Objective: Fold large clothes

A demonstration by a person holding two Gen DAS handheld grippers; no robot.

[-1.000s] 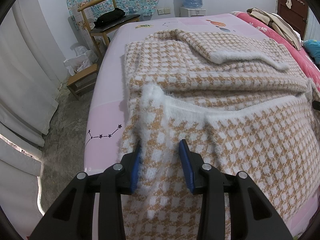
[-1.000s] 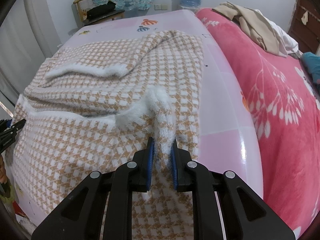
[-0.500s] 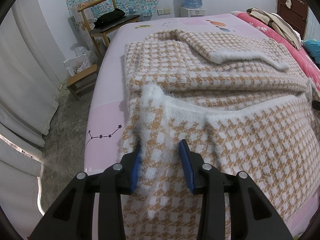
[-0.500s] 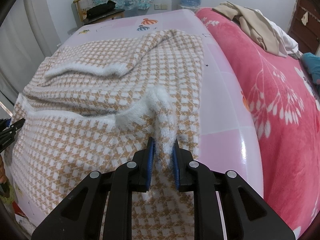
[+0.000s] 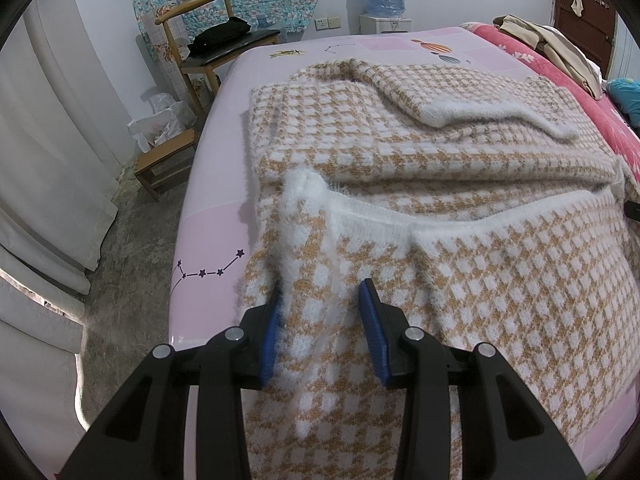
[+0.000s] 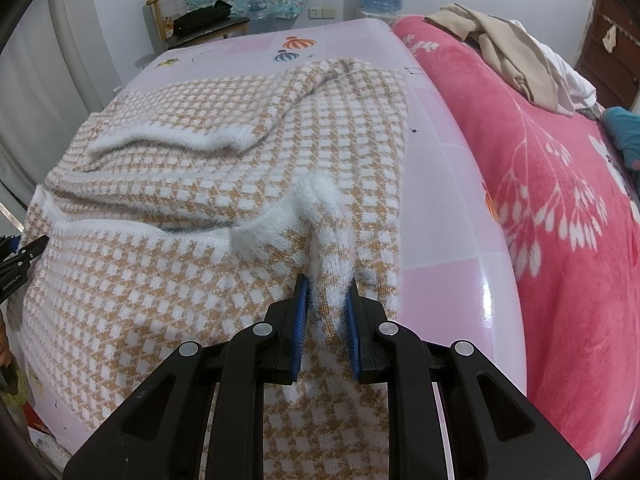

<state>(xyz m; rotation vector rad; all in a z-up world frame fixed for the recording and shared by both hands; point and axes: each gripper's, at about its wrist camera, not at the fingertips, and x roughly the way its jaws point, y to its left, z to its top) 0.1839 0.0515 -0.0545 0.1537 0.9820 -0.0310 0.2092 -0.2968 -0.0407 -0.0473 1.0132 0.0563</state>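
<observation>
While the sweater (image 5: pixel 420 152) lies on the bed (image 5: pixel 216 240), each hand-held gripper pinches its folded hem: left (image 5: pixel 320 300), right (image 6: pixel 326 300). Only the left view shows a stool (image 5: pixel 160 164); only the right, a red blanket (image 6: pixel 560 200).

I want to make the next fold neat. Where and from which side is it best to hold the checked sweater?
Probably by the two ends of the fluffy white hem, coming from the near edge of the bed. The sweater lies flat, and that hem already lies folded up across it. The left tongs and right tongs each hold a raised pinch at those corners now.
</observation>
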